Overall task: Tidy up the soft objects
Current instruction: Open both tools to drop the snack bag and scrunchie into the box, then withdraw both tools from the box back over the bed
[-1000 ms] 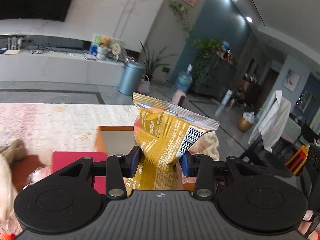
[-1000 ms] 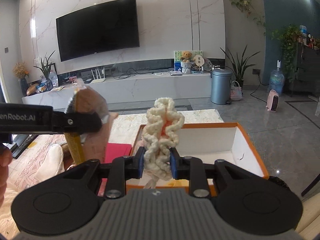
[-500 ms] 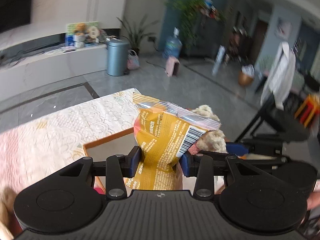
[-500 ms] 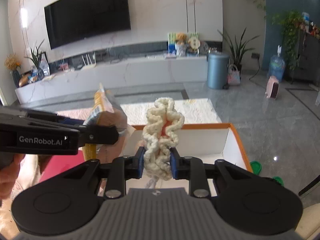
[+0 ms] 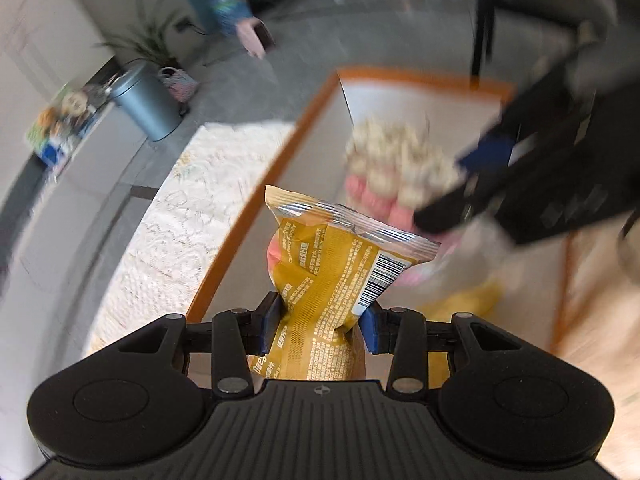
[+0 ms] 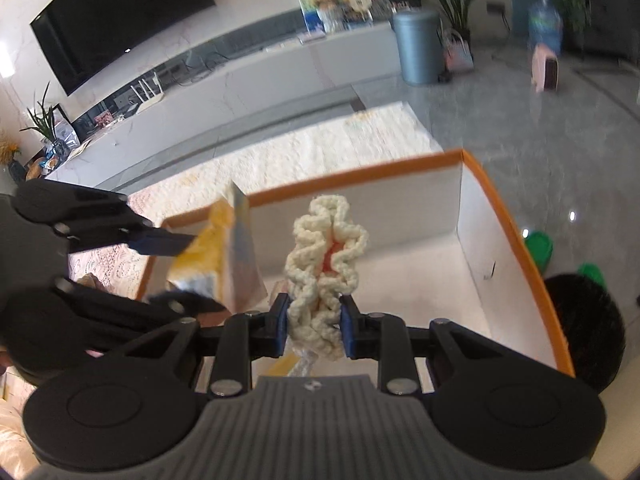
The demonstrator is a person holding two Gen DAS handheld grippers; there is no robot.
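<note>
Left claw (image 5: 318, 326): blue pads pressed against both sides of a crinkled mustard-yellow foil snack packet (image 5: 336, 280), roughly half open around its pinched waist. Packet stands upright from the claw, silver crimped seal on top, barcode on a white patch at 3 o'clock of its face, small white print across the rest; print too fine to read. Lower end of packet cut off behind the claw body.

Right claw (image 6: 314, 326): closed narrow on a cream crocheted yarn piece w/ a pink-orange core (image 6: 326, 270). Piece is ruffled and looped, standing up from the pads; a loose strand hangs below them. What the piece represents: cannot tell.

Both items are held above the open white cardboard box w/ orange rim (image 6: 516, 248). In the right wrist view the packet sits at 9 o'clock of the yarn piece, near but apart. In the left wrist view the yarn piece shows at 1 o'clock of the packet, heavily motion-blurred, as is the right claw beside it.

Box rests on a pale lace-patterned tabletop cover (image 6: 280, 152). Box near wall hidden by claw bodies. Something yellow lies on the box floor at 4 o'clock of the packet in the left wrist view; blurred, unidentifiable. Person's hands mostly out of frame.
</note>
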